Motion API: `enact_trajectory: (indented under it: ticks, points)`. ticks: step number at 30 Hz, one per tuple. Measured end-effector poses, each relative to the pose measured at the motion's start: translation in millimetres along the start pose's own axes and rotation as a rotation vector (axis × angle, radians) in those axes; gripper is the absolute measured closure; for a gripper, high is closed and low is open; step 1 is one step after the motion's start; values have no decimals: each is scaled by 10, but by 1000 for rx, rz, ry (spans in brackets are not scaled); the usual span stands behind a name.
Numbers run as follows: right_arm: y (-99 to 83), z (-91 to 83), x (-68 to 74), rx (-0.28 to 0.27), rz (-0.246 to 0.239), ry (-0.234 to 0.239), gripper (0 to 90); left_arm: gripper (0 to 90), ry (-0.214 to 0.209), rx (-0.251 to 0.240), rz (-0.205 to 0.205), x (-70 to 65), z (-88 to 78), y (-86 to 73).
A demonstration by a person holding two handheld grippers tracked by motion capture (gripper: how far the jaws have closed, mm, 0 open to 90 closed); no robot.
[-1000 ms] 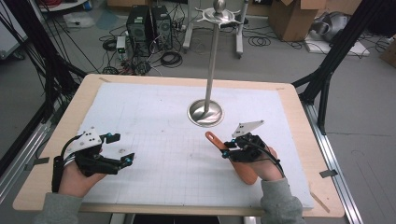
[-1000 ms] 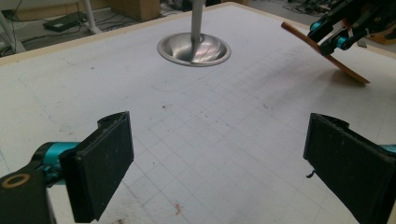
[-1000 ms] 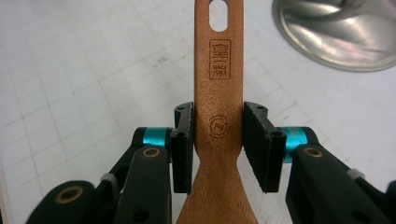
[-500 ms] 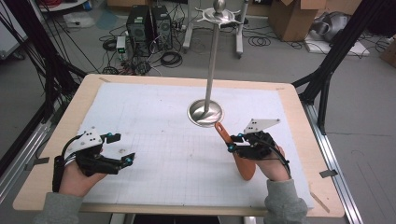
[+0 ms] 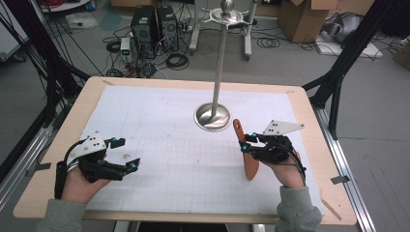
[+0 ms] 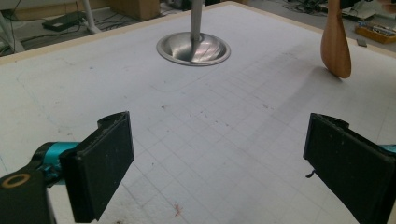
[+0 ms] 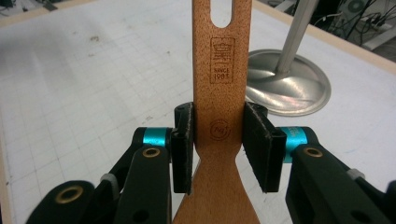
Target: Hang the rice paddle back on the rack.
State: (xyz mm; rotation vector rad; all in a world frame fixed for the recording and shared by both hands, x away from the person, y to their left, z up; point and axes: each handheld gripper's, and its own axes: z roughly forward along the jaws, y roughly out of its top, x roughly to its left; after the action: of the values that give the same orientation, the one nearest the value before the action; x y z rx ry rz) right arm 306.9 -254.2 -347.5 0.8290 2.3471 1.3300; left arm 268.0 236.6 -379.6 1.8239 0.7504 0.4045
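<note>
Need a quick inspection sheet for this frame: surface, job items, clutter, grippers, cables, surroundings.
Surface: white gridded mat on a wooden table, lightly scuffed.
Job's things: wooden spatula, blade down on the mat, slotted handle end up; steel hanging stand mid-table, hooks bare.
Clutter: nothing seen.
Grippers: left gripper open, holding nothing; right gripper shut on the spatula's handle.
Cables: one trails from each gripper; more lie on the floor.
Surroundings: computer towers, cardboard boxes, black frame struts.

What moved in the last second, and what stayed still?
The right hand-held gripper, shut on the wooden spatula, tipped it up and carried it toward the metal stand, handle slot leading. The open left hand-held gripper and the stand stayed put.
</note>
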Motion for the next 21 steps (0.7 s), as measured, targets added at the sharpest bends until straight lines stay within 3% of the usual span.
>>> enact_trajectory:
  ticks: [7,21]
  points:
    - [21,-94,3,-49,4,-19,646,88,0,-1,-2,0,3,-1]
    - [104,-286,66,-123,-38,-50,646,88,-7,-11,-2,-17,-21,30]
